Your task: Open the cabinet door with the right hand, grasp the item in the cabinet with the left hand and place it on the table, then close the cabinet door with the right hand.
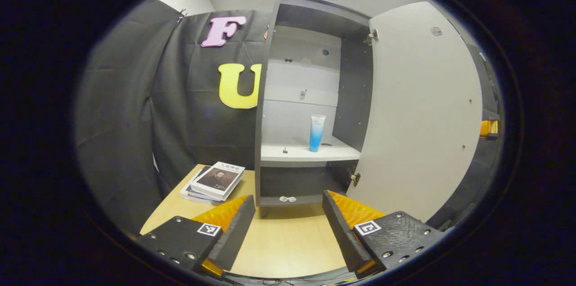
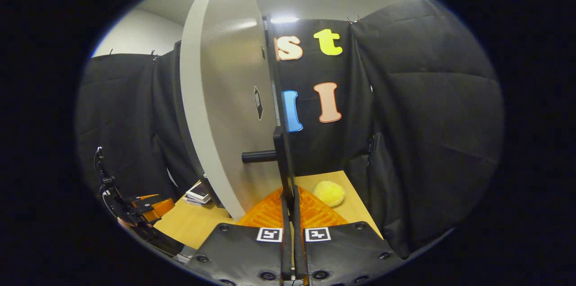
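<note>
Your left gripper [image 1: 288, 223] sat lowest in the left gripper view, its fingers spread wide with nothing between them, hanging over the near part of the table [image 1: 279, 245]. Past it stood the cabinet [image 1: 310, 97] on the table's far side, its door [image 1: 423, 115] swung open to the right. On the cabinet's shelf [image 1: 306, 153] the tube [image 1: 317, 132] stood upright, toward the shelf's right side and well apart from your fingers. A stack of books [image 1: 215, 181] lay at the table's far left edge, just beside the cabinet's left wall.

Your right gripper [image 2: 290, 212] filled the bottom of the right gripper view, its fingers pressed together on the lower end of the door's handle [image 2: 282, 160], which ran up from between them. You held the door edge-on, its pale face curving away to the left. A yellow ball [image 2: 329, 193] rested on the table near its far right corner, just beyond your fingers. At the lower left you could see the other gripper [image 2: 148, 205] over the table's left side, with the books beyond it.
</note>
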`<control>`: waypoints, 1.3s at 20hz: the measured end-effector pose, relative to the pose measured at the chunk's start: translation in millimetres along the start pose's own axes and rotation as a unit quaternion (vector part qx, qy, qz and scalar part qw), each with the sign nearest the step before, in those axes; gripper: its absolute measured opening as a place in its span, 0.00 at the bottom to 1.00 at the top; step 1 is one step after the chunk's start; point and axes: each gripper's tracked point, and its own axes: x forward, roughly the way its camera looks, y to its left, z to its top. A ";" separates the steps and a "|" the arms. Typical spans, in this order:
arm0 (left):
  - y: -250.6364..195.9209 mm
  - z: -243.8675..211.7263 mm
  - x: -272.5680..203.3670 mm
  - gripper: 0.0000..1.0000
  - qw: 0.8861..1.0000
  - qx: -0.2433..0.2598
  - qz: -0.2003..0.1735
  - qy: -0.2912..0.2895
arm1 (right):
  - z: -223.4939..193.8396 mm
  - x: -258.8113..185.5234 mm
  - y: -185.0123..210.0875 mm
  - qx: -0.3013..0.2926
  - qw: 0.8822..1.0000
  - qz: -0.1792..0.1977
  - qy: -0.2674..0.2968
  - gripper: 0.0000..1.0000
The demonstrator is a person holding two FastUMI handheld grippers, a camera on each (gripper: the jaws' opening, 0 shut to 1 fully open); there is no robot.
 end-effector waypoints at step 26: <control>-82.7 74.8 103.7 0.92 0.998 0.019 0.043 -0.043 | -14.5 26.6 -167.7 0.008 1.000 -0.011 -0.019 0.29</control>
